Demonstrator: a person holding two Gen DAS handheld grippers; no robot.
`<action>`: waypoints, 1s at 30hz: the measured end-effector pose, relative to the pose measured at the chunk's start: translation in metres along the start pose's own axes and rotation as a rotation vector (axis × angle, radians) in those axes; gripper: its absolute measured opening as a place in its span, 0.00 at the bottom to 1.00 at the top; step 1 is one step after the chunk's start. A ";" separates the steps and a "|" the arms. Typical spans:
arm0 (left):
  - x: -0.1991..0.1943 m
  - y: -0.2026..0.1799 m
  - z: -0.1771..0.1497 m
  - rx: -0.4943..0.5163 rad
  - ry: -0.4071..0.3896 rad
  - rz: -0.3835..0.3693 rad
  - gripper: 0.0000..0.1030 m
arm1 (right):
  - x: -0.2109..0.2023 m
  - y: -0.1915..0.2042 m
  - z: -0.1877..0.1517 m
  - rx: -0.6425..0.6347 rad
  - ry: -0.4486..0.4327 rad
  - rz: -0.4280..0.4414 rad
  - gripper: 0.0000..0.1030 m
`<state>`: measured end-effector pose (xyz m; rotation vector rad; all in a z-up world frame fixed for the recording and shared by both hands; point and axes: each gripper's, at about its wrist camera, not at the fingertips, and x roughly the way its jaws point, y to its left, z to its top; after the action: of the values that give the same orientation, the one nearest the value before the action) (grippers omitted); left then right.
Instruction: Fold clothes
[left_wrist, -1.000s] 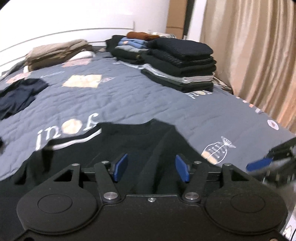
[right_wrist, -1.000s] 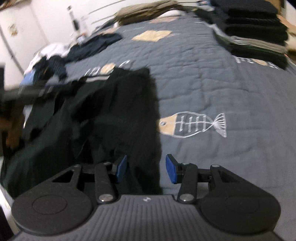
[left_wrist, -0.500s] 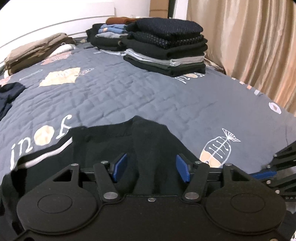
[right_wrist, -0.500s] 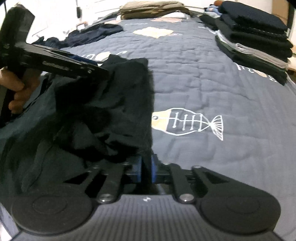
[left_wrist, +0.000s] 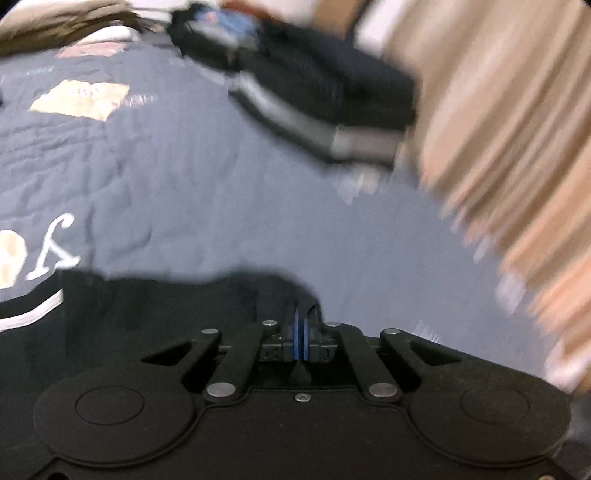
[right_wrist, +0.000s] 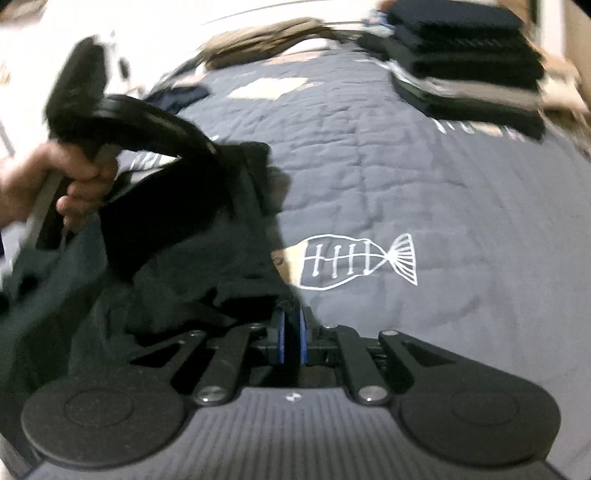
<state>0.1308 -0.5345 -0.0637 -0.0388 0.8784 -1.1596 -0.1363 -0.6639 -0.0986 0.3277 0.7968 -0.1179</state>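
A black garment (left_wrist: 155, 317) with a white stripe lies crumpled on the grey quilt (left_wrist: 221, 203). In the left wrist view my left gripper (left_wrist: 301, 334) is shut on a fold of its edge, the blue pads nearly touching. The right wrist view shows my right gripper (right_wrist: 291, 334) shut on another part of the same black garment (right_wrist: 184, 266), with cloth bunched between the pads. A hand (right_wrist: 74, 184) holds the left gripper's handle at the upper left, above the cloth. That gripper's fingertips are hidden in the fabric there.
A tall stack of folded dark clothes (right_wrist: 469, 62) stands at the bed's far right, near a beige curtain (left_wrist: 498, 129). A folded beige pile (right_wrist: 266, 40) lies at the head end, a loose dark garment (right_wrist: 181, 96) beside it. A fish print (right_wrist: 354, 260) marks bare quilt.
My left gripper has closed on the garment's edge and swung to the right, blurring its view. The right gripper closed on the cloth earlier and stays shut. The left hand has come nearer.
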 end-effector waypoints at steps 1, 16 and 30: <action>-0.001 0.004 0.004 -0.022 -0.028 -0.016 0.02 | 0.000 -0.004 0.000 0.031 -0.001 0.007 0.07; 0.012 0.025 0.019 -0.020 0.114 0.060 0.47 | -0.025 -0.011 0.007 0.066 -0.005 -0.034 0.24; 0.066 0.014 0.011 -0.014 0.243 0.069 0.29 | 0.016 0.055 0.008 0.006 -0.055 0.182 0.26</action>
<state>0.1564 -0.5855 -0.1011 0.1226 1.0934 -1.1083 -0.1075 -0.6141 -0.0916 0.3997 0.7084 0.0411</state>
